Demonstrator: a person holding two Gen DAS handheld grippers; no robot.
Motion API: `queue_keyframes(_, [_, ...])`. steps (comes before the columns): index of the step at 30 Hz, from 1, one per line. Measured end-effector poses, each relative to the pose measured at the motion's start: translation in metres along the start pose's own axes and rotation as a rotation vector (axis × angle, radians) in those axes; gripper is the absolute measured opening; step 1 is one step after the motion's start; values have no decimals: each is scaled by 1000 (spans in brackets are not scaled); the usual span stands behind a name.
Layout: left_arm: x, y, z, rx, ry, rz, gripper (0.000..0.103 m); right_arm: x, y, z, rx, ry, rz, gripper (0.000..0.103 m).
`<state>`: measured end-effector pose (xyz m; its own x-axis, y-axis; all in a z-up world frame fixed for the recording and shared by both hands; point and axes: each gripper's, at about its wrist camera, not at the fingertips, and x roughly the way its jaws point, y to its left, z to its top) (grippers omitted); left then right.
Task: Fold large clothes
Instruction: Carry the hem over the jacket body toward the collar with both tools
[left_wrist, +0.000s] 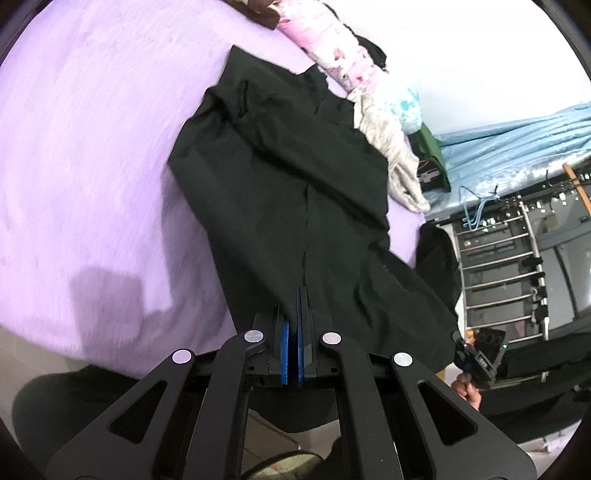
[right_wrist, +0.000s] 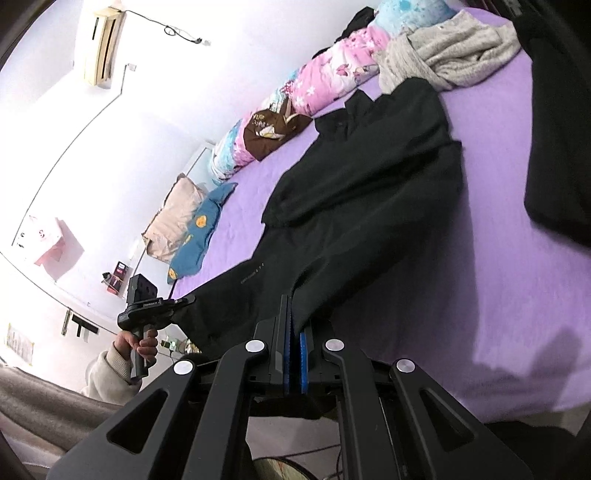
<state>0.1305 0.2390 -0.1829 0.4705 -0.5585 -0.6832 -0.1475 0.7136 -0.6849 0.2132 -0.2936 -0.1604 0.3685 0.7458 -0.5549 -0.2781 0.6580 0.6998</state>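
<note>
A: Your left gripper (left_wrist: 295, 295) has its jaws pinched together on black cloth, pointing downward.

B: Your right gripper (right_wrist: 293, 299) is clamped the same way; your left hand (right_wrist: 142, 345) grips its handle.

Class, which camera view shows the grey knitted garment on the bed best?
The right wrist view: the grey knitted garment lies spread by the floral bedding, its knit texture visible. The left wrist view shows it only as a narrow, blurred strip beside the black garment.
</note>
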Motion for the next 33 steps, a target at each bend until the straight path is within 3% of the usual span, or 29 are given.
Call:
queue_keyframes(8, [-4,-20,38,23,-28,3,1,-1,7,49,-33,-29,6,4])
queue_keyframes(17, [-5,-38,103,34,-70,-3,2,7,4,118,-42,-84,26,4])
queue_keyframes(33, [42,-71,263,108,-139,68,2,48,-41,247,1,-187,-33,4])
